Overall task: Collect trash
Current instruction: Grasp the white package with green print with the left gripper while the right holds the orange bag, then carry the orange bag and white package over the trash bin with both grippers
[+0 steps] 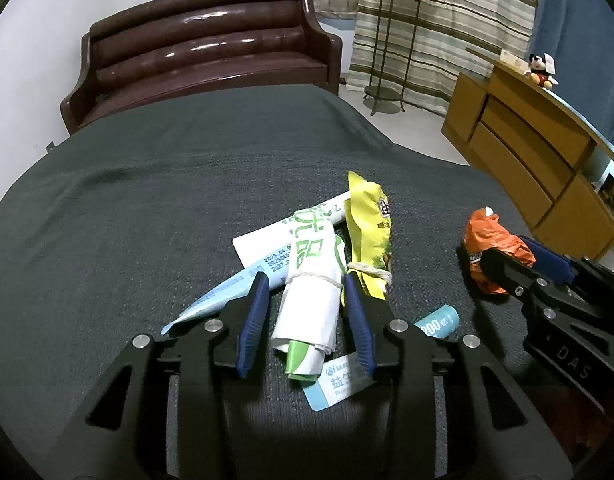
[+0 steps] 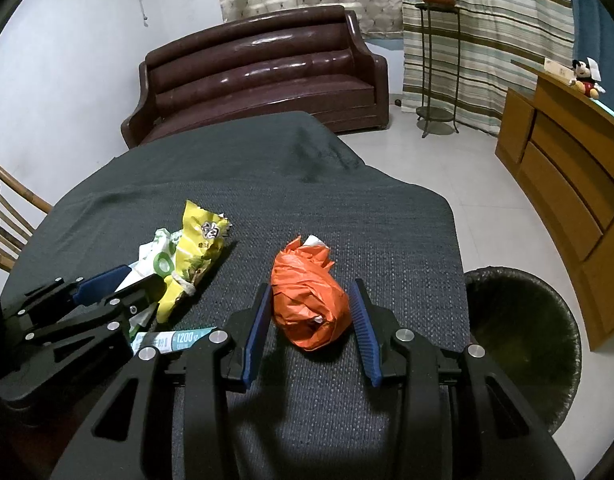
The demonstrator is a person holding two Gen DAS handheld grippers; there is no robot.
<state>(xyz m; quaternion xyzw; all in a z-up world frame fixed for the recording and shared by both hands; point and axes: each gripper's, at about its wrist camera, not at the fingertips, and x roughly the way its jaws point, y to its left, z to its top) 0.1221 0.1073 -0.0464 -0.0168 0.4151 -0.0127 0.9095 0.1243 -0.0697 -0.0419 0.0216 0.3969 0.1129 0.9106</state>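
Trash lies on a table with a dark grey cloth (image 1: 147,200). My left gripper (image 1: 305,282) is open, its blue pads on either side of a white and green wrapper (image 1: 311,276) tied with string; it does not grip it. A yellow snack bag (image 1: 369,224) and white-blue packets (image 1: 263,256) lie beside it. My right gripper (image 2: 311,292) is open around a crumpled orange bag (image 2: 307,300), which also shows in the left wrist view (image 1: 495,248). The yellow bag (image 2: 195,248) and the left gripper (image 2: 119,284) show at the left of the right wrist view.
A dark round trash bin (image 2: 523,340) stands on the floor right of the table. A brown sofa (image 2: 259,72) is behind the table, a wooden cabinet (image 2: 567,184) at right, a plant stand (image 2: 437,64) by the curtains, a wooden chair (image 2: 11,216) at left.
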